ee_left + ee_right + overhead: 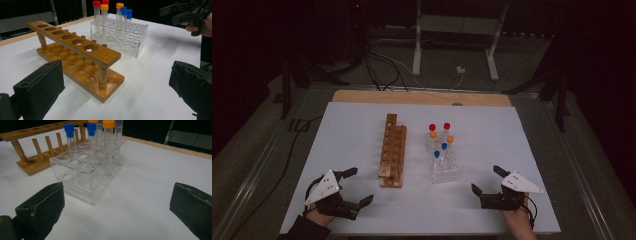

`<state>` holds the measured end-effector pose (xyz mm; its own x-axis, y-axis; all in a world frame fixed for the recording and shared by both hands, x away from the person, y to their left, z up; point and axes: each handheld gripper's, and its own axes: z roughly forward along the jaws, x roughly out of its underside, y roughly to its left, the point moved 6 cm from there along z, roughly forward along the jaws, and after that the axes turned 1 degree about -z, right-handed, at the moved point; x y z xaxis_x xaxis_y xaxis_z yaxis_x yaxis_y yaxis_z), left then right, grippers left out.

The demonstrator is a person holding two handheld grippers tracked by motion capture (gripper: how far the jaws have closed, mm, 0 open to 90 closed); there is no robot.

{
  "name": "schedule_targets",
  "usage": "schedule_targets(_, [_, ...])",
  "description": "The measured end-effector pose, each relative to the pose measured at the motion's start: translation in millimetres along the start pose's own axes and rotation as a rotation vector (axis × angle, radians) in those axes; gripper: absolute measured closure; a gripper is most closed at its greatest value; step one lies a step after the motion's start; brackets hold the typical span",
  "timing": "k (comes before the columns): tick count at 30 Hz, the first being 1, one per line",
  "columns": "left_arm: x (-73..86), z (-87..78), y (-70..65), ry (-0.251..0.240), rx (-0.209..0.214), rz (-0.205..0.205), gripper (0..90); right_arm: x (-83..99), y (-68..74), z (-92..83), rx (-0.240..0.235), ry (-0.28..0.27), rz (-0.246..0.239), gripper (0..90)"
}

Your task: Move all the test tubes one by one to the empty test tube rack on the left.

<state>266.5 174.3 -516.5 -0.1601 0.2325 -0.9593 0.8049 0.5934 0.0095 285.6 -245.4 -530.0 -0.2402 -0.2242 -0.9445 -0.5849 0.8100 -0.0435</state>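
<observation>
A wooden tube rack (392, 150) (75, 58) (37, 150) with a row of empty holes stands mid-table. To its right a clear plastic rack (443, 162) (122, 35) (87, 170) holds several capped tubes: red-capped (432, 127) (96, 3), orange-capped (450, 139) (104, 7) (108, 123) and blue-capped (437, 154) (128, 11) (69, 127). My left gripper (360, 186) (117, 90) rests open near the front left, aimed at the wooden rack. My right gripper (486, 179) (117, 207) sits open near the front right, facing the clear rack. Nothing lies between either pair of jaws.
The racks stand on a white sheet (492, 210) over a wooden tabletop (362, 96). Cables (382, 70) and a metal stand (457, 30) lie on the dark floor beyond the far edge. The other hand's gripper (185, 13) shows at the upper right of the left gripper view.
</observation>
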Motion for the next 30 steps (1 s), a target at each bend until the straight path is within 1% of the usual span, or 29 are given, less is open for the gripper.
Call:
schedule_targets(1, [-0.4,-0.1,-0.2,-0.004,0.001,-0.003,0.5,0.2,-0.4,-0.2,-0.008,0.003,0.011,0.0])
schedule_targets(2, [-0.8,-0.5,-0.3,-0.006,0.002,-0.001,0.5,0.2,-0.4,-0.2,-0.008,0.003,0.011,0.0])
schedule_targets(3, [-0.9,-0.7,-0.8,-0.008,0.002,0.0,0.5,-0.3,-1.5,-1.3,-0.017,-0.002,0.03,0.0])
schedule_targets(4, [-0.7,-0.7,-1.1,-0.005,0.003,0.001,0.5,-0.6,-2.2,-2.0,-0.018,0.005,0.046,0.0])
schedule_targets(5, [-0.3,-0.4,-1.2,-0.001,0.003,0.002,0.5,-0.6,-2.2,-2.0,-0.018,0.005,0.046,0.0])
schedule_targets(6, [-0.2,0.0,-1.3,0.003,0.002,0.0,0.5,-1.2,-2.3,-2.9,-0.028,0.009,0.066,0.0])
schedule_targets(7, [-0.3,0.2,-1.3,0.004,0.004,0.0,0.5,-1.4,-2.6,-3.6,-0.031,0.024,0.079,0.0])
schedule_targets(8, [-0.3,0.1,-2.2,0.002,0.006,-0.001,0.5,-1.4,-3.7,-4.0,-0.017,0.045,0.073,0.0])
schedule_targets(9, [-0.3,0.1,-2.2,0.002,0.006,-0.001,0.5,-1.4,-3.7,-4.0,-0.017,0.045,0.073,0.0])
schedule_targets(10, [0.6,-0.1,-2.5,0.01,0.005,0.005,0.5,-1.4,-5.9,-3.2,-0.016,0.072,0.091,0.0])
schedule_targets(11, [0.9,-0.3,-2.5,0.013,0.004,0.008,0.5,-1.7,-6.6,-3.0,-0.015,0.077,0.098,0.0])
schedule_targets(12, [0.4,-0.4,-2.4,0.01,0.006,0.002,0.5,-1.7,-7.3,-2.8,-0.004,0.084,0.099,0.0])
schedule_targets(14, [-0.4,-0.7,-2.6,0.002,0.009,-0.002,0.5,-1.4,-8.0,-2.5,0.0,0.093,0.094,0.0])
schedule_targets(16, [0.1,-0.3,-3.0,0.006,0.007,0.002,0.5,-2.9,-9.7,-2.9,0.018,0.099,0.107,0.0])
schedule_targets(17, [0.1,-0.1,-2.9,0.009,0.008,0.003,0.5,-4.1,-10.4,-3.4,0.033,0.096,0.104,0.0])
schedule_targets(21, [0.0,0.4,-2.8,0.009,0.008,0.002,0.5,-11.0,-11.3,-7.1,0.053,0.086,0.098,0.0])
schedule_targets(23, [0.0,0.4,-3.0,0.01,0.007,0.004,0.5,-12.8,-11.2,-7.9,0.052,0.083,0.1,0.0])
schedule_targets(25, [-0.3,-0.1,-3.1,0.008,0.006,0.003,0.5,-16.6,-10.5,-9.3,0.062,0.078,0.092,0.0])
schedule_targets(27, [-0.8,-0.4,-2.7,0.003,0.005,-0.001,0.5,-23.5,-8.4,-10.5,0.052,0.069,0.094,0.0])
schedule_targets(30, [-0.7,-0.4,-2.8,0.004,0.006,-0.001,0.5,-28.1,-6.7,-11.7,0.055,0.063,0.084,0.0])
